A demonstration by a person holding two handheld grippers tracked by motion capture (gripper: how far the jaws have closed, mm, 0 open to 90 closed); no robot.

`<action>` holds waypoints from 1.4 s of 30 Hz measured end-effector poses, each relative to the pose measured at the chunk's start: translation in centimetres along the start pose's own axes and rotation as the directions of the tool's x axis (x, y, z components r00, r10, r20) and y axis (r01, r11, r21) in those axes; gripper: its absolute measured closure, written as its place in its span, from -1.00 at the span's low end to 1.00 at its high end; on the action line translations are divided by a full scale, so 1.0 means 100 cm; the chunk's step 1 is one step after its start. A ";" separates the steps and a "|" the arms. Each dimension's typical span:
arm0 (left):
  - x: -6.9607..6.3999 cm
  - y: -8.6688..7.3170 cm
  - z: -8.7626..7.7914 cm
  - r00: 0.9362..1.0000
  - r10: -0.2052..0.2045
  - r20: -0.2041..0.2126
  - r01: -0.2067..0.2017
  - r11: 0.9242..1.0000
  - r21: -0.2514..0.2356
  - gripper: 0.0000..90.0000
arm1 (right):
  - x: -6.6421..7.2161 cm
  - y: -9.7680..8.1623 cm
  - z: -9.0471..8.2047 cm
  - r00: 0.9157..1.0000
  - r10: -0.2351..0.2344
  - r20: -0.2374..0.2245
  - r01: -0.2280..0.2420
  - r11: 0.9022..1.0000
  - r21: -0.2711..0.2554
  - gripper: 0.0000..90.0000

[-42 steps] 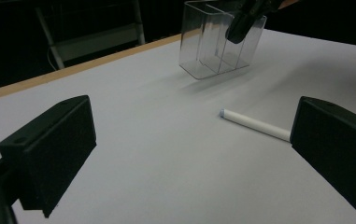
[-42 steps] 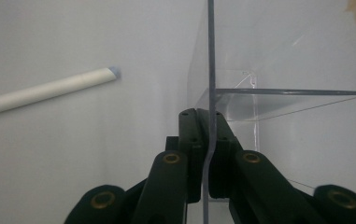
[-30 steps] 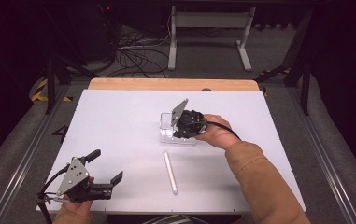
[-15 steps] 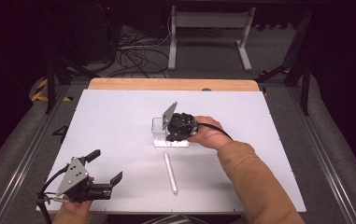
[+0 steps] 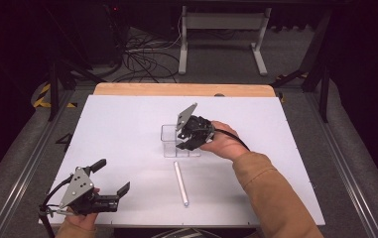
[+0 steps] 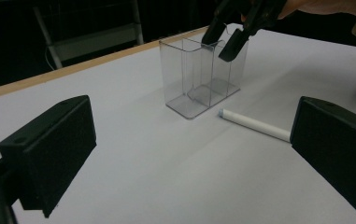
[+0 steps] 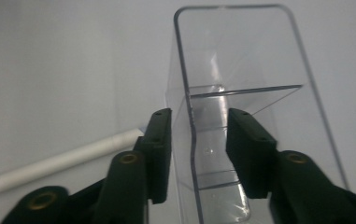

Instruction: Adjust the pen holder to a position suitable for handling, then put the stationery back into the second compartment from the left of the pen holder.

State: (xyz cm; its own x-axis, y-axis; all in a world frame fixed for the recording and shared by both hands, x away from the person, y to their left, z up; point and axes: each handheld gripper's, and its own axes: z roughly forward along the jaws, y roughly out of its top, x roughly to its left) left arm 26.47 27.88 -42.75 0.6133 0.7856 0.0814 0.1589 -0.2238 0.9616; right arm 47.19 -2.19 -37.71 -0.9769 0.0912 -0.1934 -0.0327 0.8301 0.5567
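A clear plastic container [image 5: 172, 141] with inner dividers stands upright in the middle of the white table [image 5: 122, 119]. My right gripper [image 5: 182, 140] reaches over its right end with one jaw on each side of the end wall. The jaws have just been opening. In the right gripper view, the pads [image 7: 159, 144] stand off the container [image 7: 241, 70] wall on both sides. A white stick [image 5: 180, 183] lies flat on the table just in front of the container. My left gripper [image 5: 112, 177] rests open at the near left corner, holding nothing and facing the container [image 6: 199, 79] and stick [image 6: 255, 125].
A wooden strip [image 5: 181, 89] runs along the table's far edge. Beyond it are cables [image 5: 142, 59] and a metal stand [image 5: 221, 34] on the dark floor. The person's sleeve [image 5: 276, 198] crosses the near right of the table.
The right gripper's jaws were shut on the container wall and now stand apart from it. The right hand and container shifted slightly left and nearer. The left gripper stayed still.
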 end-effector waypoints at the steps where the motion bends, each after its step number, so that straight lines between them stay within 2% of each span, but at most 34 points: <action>1: 0.000 0.000 0.000 1.000 -0.003 0.000 0.003 1.000 -0.002 -0.97 | 0.001 0.000 -0.005 1.000 0.015 0.027 -0.014 1.000 -0.025 0.03; 3: 0.000 0.000 0.000 1.000 -0.005 -0.001 0.005 1.000 -0.002 -0.97 | 0.004 -0.001 -0.017 0.997 0.054 0.054 -0.050 0.996 -0.080 -0.13; 6: 0.000 0.000 -0.001 1.000 -0.005 0.000 0.005 1.000 -0.005 -0.97 | 0.011 -0.006 -0.035 0.989 0.124 0.084 -0.108 0.978 -0.178 -0.40; 8: 0.000 -0.001 -0.001 1.000 -0.002 -0.004 0.002 1.000 -0.003 -0.97 | 0.018 -0.010 -0.047 0.981 0.161 0.110 -0.129 0.959 -0.251 -0.46; 10: 0.000 -0.001 -0.002 1.000 -0.003 -0.004 0.003 1.000 -0.004 -0.97 | 0.026 -0.014 -0.057 0.975 0.188 0.115 -0.144 0.939 -0.313 -0.53; 13: 0.000 -0.001 -0.003 1.000 -0.008 -0.003 0.008 1.000 -0.007 -0.97 | 0.035 -0.016 -0.067 0.970 0.212 0.114 -0.156 0.914 -0.374 -0.65; 17: 0.000 0.000 -0.003 1.000 -0.005 -0.004 0.004 1.000 -0.006 -0.97 | 0.046 -0.016 -0.076 0.966 0.232 0.109 -0.165 0.888 -0.428 -0.78; 18: 0.000 -0.001 -0.002 1.000 -0.005 -0.003 0.005 1.000 -0.007 -0.97 | 0.047 -0.016 -0.077 0.965 0.240 0.104 -0.172 0.883 -0.436 -0.80; 20: 0.000 -0.001 -0.003 1.000 -0.005 -0.002 0.005 1.000 -0.008 -0.97 | 0.049 -0.016 -0.077 0.964 0.246 0.101 -0.178 0.880 -0.440 -0.82; 24: 0.001 -0.001 -0.003 1.000 -0.012 -0.001 0.012 1.000 -0.013 -0.97 | 0.058 -0.020 -0.079 0.958 0.267 0.105 -0.184 0.853 -0.488 -0.93; 27: 0.000 -0.001 -0.002 1.000 -0.010 0.000 0.010 1.000 -0.012 -0.97 | 0.066 -0.020 -0.078 0.953 0.278 0.117 -0.182 0.839 -0.513 -0.99; 29: 0.000 -0.001 -0.002 1.000 -0.005 -0.001 0.005 1.000 -0.010 -0.97 | 0.072 -0.021 -0.076 0.949 0.293 0.115 -0.189 0.823 -0.535 -1.00; 31: 0.000 -0.001 -0.002 1.000 -0.009 -0.002 0.009 1.000 -0.013 -0.97 | 0.077 -0.023 -0.074 0.948 0.306 0.084 -0.211 0.806 -0.553 -1.00; 33: 0.000 -0.001 -0.003 1.000 -0.010 -0.002 0.010 1.000 -0.012 -0.97 | 0.079 -0.023 -0.073 0.949 0.307 0.073 -0.217 0.803 -0.555 -1.00; 34: 0.000 0.000 -0.003 1.000 -0.009 -0.004 0.009 1.000 -0.014 -0.97 | 0.081 -0.023 -0.072 0.950 0.304 0.068 -0.218 0.806 -0.551 -1.00; 36: 0.000 0.000 -0.003 1.000 -0.011 -0.002 0.011 1.000 -0.019 -0.97 | 0.084 -0.023 -0.071 0.948 0.308 0.086 -0.215 0.813 -0.542 -1.00; 38: -0.001 0.000 -0.002 1.000 -0.011 -0.001 0.011 1.000 -0.017 -0.97 | 0.089 -0.026 -0.069 0.938 0.327 0.117 -0.210 0.804 -0.557 -1.00; 39: -0.001 0.000 -0.002 1.000 -0.011 -0.001 0.011 1.000 -0.017 -0.97 | 0.089 -0.026 -0.069 0.938 0.327 0.117 -0.210 0.804 -0.557 -1.00; 42: 0.000 -0.001 -0.002 1.000 -0.016 -0.001 0.016 1.000 -0.015 -0.97 | 0.092 -0.026 -0.068 0.936 0.336 0.107 -0.231 0.813 -0.534 -1.00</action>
State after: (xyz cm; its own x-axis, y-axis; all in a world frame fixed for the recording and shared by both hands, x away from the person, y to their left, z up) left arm 26.26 27.98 -42.74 0.6098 0.7897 0.0668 0.1572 -0.2031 0.9665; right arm 36.81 -7.26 -35.44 -0.9025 0.4232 -0.0803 0.0864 0.3604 0.9288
